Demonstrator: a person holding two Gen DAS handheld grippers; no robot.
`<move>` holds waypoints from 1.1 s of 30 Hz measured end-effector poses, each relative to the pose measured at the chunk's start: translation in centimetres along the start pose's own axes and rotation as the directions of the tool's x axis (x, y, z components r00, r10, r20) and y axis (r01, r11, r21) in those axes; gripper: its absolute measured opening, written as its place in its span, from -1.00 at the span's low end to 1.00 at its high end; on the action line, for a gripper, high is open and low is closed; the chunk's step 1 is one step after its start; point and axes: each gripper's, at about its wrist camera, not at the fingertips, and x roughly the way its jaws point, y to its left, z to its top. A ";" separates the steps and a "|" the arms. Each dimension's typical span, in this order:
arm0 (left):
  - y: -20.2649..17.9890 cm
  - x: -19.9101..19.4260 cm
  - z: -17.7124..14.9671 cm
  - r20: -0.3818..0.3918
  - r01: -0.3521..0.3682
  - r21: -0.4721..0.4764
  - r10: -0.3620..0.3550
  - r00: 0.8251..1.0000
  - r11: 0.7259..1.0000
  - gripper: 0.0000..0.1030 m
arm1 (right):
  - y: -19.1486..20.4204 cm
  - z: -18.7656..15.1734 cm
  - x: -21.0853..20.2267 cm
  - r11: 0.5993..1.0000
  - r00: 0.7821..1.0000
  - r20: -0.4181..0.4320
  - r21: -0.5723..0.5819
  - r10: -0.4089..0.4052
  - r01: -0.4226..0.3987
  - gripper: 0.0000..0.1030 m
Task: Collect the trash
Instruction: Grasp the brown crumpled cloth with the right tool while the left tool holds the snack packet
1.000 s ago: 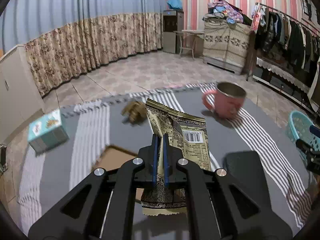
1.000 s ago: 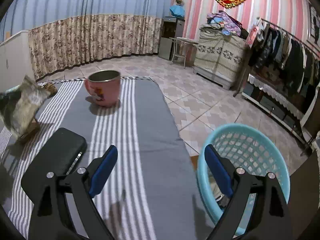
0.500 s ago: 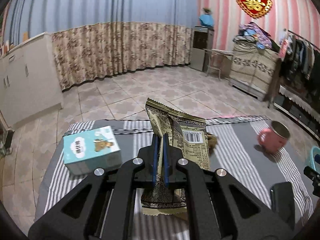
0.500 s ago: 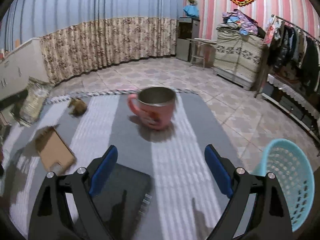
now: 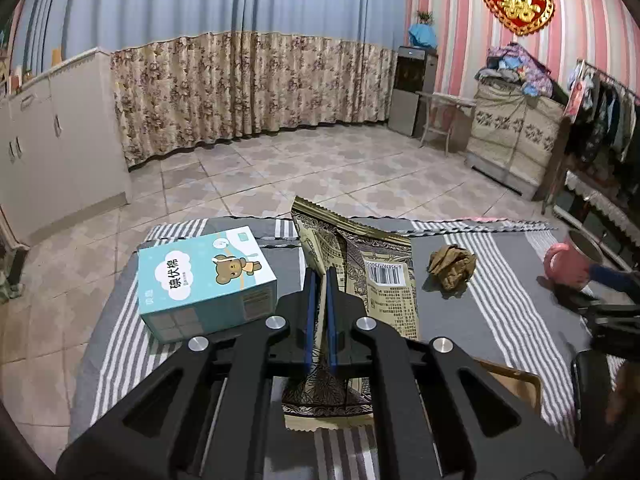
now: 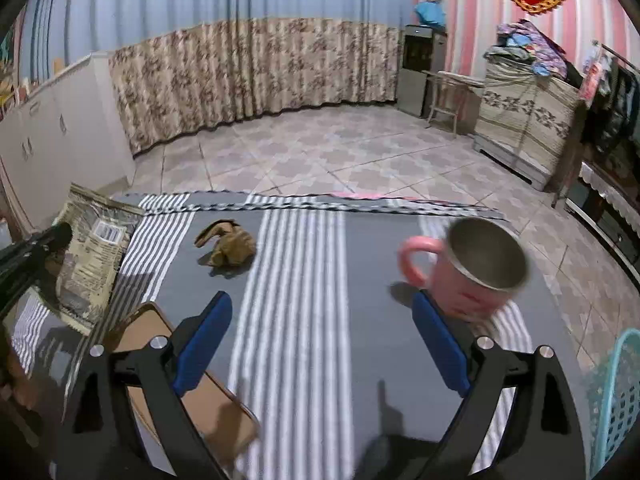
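My left gripper (image 5: 320,276) is shut on a gold-brown snack wrapper (image 5: 376,276) with a barcode, held upright above the striped table. The same wrapper (image 6: 94,256) shows at the left edge of the right wrist view, with the left gripper's dark tip in front of it. A crumpled brown paper wad (image 5: 452,266) lies on the cloth to the wrapper's right; the wad (image 6: 228,246) sits ahead and left of my right gripper (image 6: 322,320). That gripper stands wide open over the cloth with nothing between its blue pads (image 6: 202,346).
A light blue box (image 5: 206,280) with a bear picture stands left of the wrapper. A pink mug (image 6: 472,270) sits just right of the right gripper. A flat brown card (image 6: 180,380) lies under its left finger. A turquoise basket (image 6: 618,400) stands off the table's right edge.
Both hands swung left across the table. The basket slid to the right edge of the right wrist view and the mug moved right. The blue box came close in the left wrist view.
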 end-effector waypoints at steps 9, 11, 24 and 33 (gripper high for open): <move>2.8 0.3 -0.4 0.017 -0.010 -0.099 0.011 1.000 0.995 -0.93 | 4.4 2.0 4.2 0.997 1.000 -0.019 -0.074 0.020 -0.022 0.74; 2.6 0.4 -0.4 0.020 -0.027 -0.090 0.029 0.999 0.996 -0.93 | 5.3 2.5 5.4 0.996 0.999 -0.033 -0.087 0.021 -0.024 0.74; 3.9 0.5 -0.9 0.015 -0.034 -0.129 0.036 0.999 0.991 -0.93 | 7.8 3.5 9.6 0.985 0.989 -0.129 -0.150 0.070 -0.089 -0.16; 3.1 0.3 -0.9 0.022 -0.025 -0.117 0.027 0.999 0.993 -0.93 | 3.2 1.6 1.9 0.991 0.995 -0.035 -0.091 0.098 -0.101 -0.30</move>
